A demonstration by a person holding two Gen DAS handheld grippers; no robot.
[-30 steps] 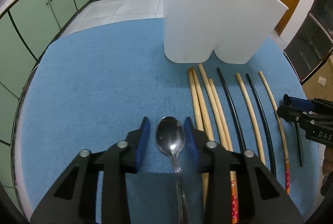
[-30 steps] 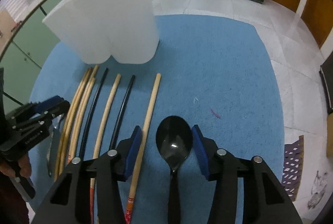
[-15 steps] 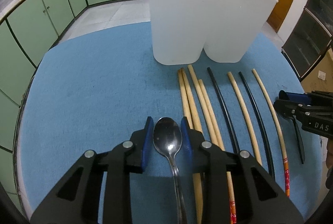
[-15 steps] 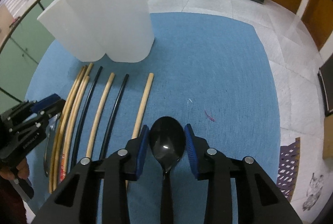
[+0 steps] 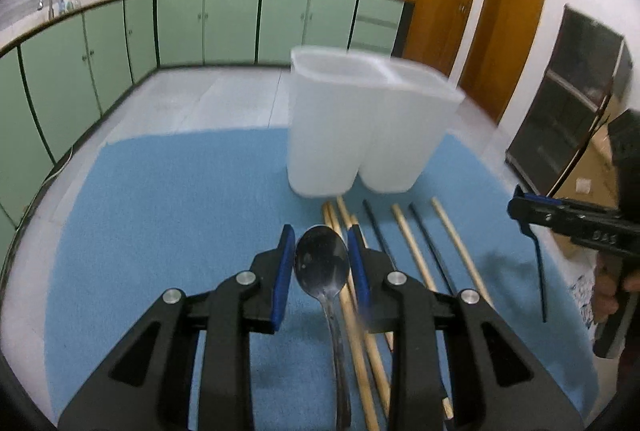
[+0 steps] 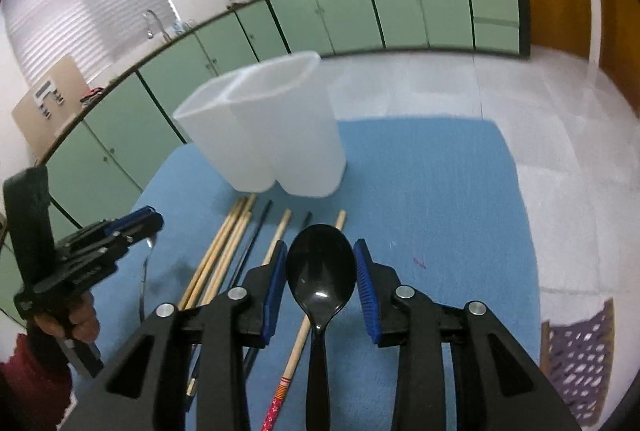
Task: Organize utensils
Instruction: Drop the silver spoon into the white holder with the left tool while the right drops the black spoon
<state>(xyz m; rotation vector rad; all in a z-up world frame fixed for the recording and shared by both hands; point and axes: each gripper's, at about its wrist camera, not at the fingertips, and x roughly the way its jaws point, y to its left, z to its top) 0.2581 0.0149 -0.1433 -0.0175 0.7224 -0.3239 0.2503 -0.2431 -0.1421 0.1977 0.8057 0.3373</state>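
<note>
My left gripper (image 5: 320, 235) is shut on the bowl of a metal spoon (image 5: 321, 265) and holds it above the blue mat (image 5: 160, 215). My right gripper (image 6: 321, 247) is shut on the bowl of a black plastic spoon (image 6: 320, 273), also off the mat. In the left wrist view the right gripper (image 5: 520, 209) shows at the right edge with the black handle hanging below it. A white two-compartment container (image 5: 360, 127) (image 6: 272, 139) stands upright beyond both grippers. Several wooden and black chopsticks (image 5: 412, 247) (image 6: 224, 251) lie in a row on the mat in front of it.
The mat covers a round table whose far edge lies just behind the container. A purple perforated basket (image 6: 576, 363) sits on the floor at the right. Green cabinets (image 5: 224, 23) line the far wall. A person's hand (image 6: 68, 319) in a red sleeve holds the left gripper.
The right jaws closed onto the black spoon's bowl. Both grippers then rose and tipped upward with their spoons, so more of the room and the container's rim came into view.
</note>
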